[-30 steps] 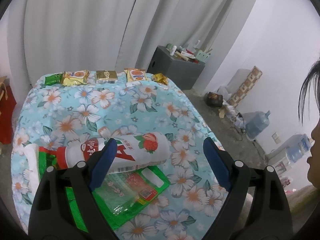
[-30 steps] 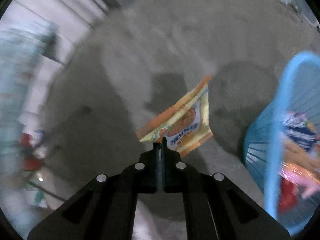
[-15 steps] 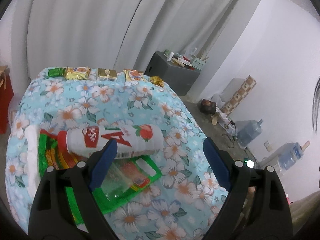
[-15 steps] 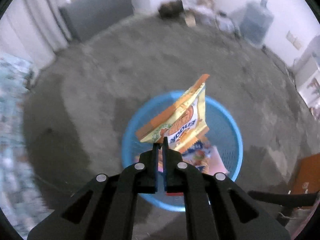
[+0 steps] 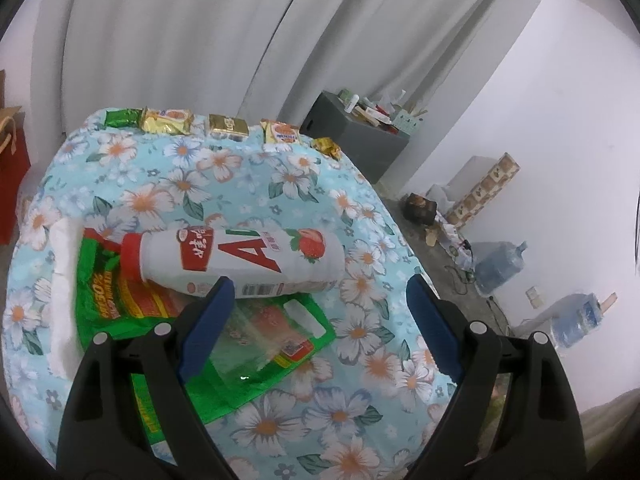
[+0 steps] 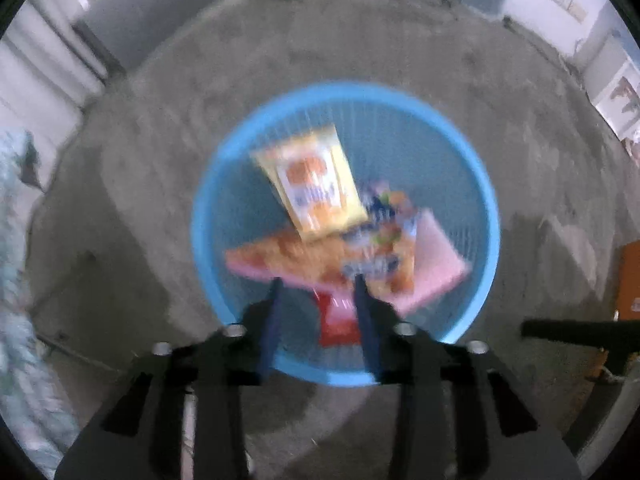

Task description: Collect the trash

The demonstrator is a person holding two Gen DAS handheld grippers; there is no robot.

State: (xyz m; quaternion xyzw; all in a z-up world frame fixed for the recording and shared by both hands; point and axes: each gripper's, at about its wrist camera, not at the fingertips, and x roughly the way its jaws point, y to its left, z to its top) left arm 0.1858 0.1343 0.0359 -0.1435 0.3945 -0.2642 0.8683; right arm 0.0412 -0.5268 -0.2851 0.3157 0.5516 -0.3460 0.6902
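One yellow biscuit packet is being dropped into the blue basket at 12 o'clock; the right tool, just opening, grips nothing. The strawberry drink bottle is next, before the wide-open, empty left tool

Bottle on bag on table; wrappers in basket on floor.

Floral-clothed table bears bottle, green bag, wrappers.
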